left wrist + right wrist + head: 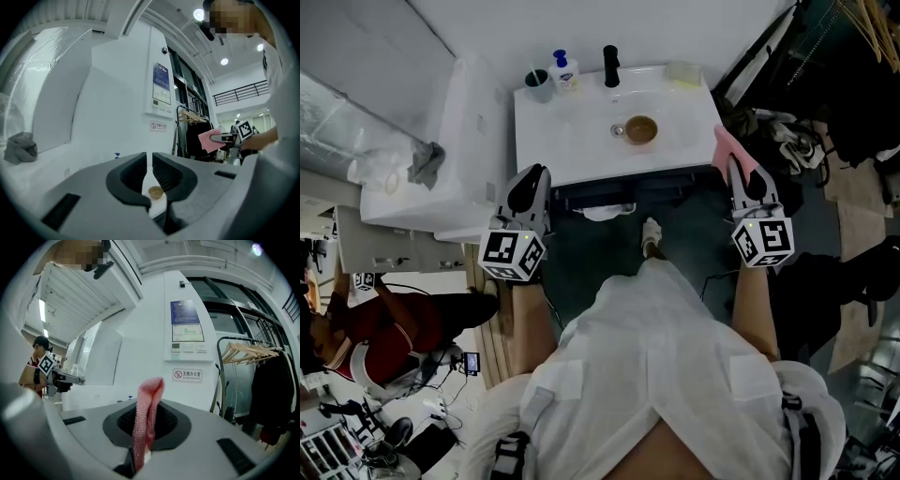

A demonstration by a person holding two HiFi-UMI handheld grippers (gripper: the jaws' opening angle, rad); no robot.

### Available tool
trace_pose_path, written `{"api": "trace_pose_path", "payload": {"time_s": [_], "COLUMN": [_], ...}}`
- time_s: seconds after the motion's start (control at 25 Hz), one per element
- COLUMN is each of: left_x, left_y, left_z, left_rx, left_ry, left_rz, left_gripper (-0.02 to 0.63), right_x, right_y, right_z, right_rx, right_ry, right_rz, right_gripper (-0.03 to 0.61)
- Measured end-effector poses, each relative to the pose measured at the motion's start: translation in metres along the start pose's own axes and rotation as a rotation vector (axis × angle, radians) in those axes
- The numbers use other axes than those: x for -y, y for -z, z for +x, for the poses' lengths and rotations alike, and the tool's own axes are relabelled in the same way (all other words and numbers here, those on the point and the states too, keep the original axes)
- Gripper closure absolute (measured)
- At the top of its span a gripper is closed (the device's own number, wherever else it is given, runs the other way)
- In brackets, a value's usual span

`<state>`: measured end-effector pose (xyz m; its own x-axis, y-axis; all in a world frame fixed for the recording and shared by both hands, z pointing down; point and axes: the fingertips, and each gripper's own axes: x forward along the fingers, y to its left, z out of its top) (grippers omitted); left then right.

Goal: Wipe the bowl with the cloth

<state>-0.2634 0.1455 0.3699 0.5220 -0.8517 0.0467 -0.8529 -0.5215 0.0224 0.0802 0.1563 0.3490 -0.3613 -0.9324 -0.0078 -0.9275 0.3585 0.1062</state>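
Approach step, I judge: the right tool (741,167) grips the pink cloth (727,142); the left tool (532,174) is empty, jaws narrowly apart; the bowl (640,129) sits mid-tabletop (553,141), well ahead; next, reach in and steady it; tap (611,66), soap bottle (564,71) and cup (538,84) stand behind, not blocking.
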Motion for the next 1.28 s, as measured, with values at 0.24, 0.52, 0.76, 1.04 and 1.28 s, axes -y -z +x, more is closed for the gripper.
{"api": "trace_pose_path", "payload": {"time_s": [0.24,0.52,0.76,1.04,1.28], "left_x": [-0.008,-0.015,-0.017,-0.013,-0.008], "left_y": [0.004,0.02,0.039,0.078,0.121], "left_z": [0.048,0.129,0.199,0.258,0.295], "left_rx": [-0.02,-0.07,-0.131,-0.23,-0.318], "left_ry": [0.017,0.055,0.084,0.103,0.102], "left_rz": [-0.001,-0.029,-0.047,-0.077,-0.128], "left_gripper": [0.571,0.571,0.571,0.569,0.57], "right_x": [0.025,0.067,0.095,0.115,0.117], "right_y": [0.015,0.032,0.048,0.072,0.096], "right_z": [0.044,0.105,0.156,0.206,0.238], "right_rx": [-0.012,-0.043,-0.074,-0.116,-0.149], "right_ry": [-0.007,-0.024,-0.066,-0.141,-0.225], "right_rz": [0.024,0.05,0.061,0.065,0.068], "right_gripper": [0.538,0.538,0.539,0.538,0.539]}}
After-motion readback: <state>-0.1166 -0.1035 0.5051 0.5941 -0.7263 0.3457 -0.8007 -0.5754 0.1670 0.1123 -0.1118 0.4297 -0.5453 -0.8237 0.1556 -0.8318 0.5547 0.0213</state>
